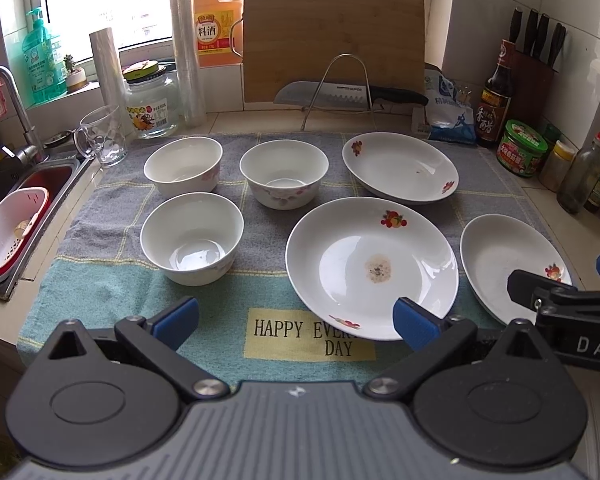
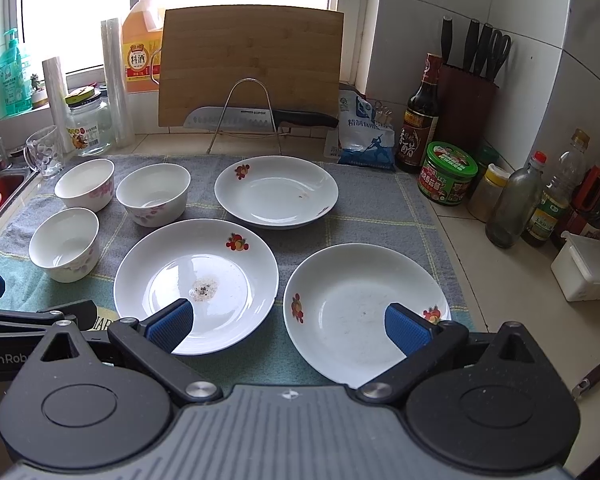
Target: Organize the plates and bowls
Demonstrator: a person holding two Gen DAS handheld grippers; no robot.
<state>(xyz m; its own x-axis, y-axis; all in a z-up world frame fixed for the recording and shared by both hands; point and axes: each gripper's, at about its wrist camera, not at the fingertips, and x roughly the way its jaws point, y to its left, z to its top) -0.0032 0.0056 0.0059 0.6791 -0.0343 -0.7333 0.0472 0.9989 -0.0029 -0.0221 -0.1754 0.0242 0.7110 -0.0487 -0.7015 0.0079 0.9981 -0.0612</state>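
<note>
Three white bowls sit on the towel's left: a near bowl (image 1: pixel 192 238) (image 2: pixel 65 244), a far-left bowl (image 1: pixel 183 165) (image 2: pixel 85 184) and a middle bowl (image 1: pixel 284 173) (image 2: pixel 153 193). Three fruit-patterned white plates lie to the right: a stained centre plate (image 1: pixel 372 266) (image 2: pixel 196 284), a far plate (image 1: pixel 400 167) (image 2: pixel 276 191) and a right plate (image 1: pixel 512 264) (image 2: pixel 364 312). My left gripper (image 1: pixel 296 322) hovers open over the towel's front edge, holding nothing. My right gripper (image 2: pixel 288 326) is open above the gap between the centre and right plates.
A grey-green towel (image 1: pixel 100 280) (image 2: pixel 380 216) covers the counter. A sink (image 1: pixel 24 188) with a red-white basket lies left. A glass mug (image 1: pixel 100 136), a jar, a cutting board (image 1: pixel 332 40), a knife (image 2: pixel 260 118), sauce bottles (image 2: pixel 512 204) and a white box (image 2: pixel 588 268) ring the back and right.
</note>
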